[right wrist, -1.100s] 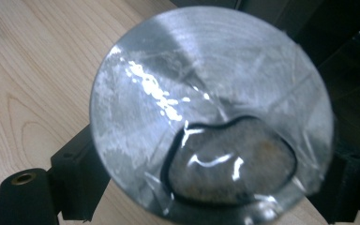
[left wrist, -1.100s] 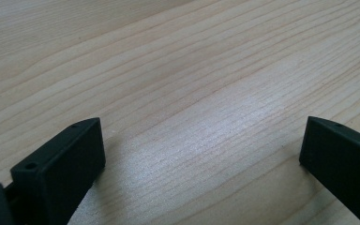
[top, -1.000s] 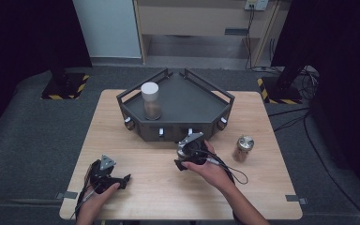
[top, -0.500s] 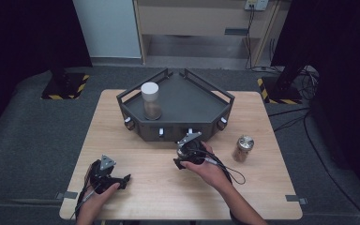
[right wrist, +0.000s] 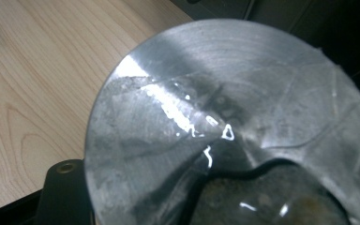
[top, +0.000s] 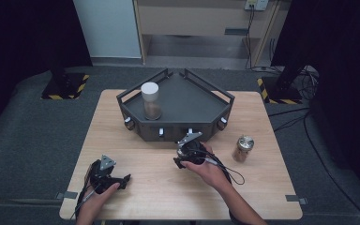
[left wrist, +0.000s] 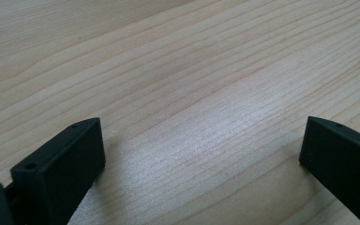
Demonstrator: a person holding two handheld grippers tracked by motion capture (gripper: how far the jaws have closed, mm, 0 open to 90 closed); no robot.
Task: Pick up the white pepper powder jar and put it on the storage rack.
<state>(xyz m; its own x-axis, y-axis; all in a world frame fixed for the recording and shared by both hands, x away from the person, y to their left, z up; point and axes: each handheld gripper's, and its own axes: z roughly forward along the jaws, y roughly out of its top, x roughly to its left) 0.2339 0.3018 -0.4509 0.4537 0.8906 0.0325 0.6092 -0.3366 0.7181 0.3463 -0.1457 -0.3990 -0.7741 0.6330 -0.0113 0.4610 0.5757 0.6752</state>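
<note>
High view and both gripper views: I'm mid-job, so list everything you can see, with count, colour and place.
table: one, light wood, under everything
tray: one, dark grey, angular, rear middle of the table
white-lidded jar: one, brown contents, upright in the tray's left part
silver-lidded jar: one, brown contents, on the table right of the tray
held jar: one, silver lid, close up in the right gripper view
left gripper: black, jaws open over bare wood, front left of the table
right gripper: black, just in front of the tray; jaws have just been closing, now shut on the held jar
</note>
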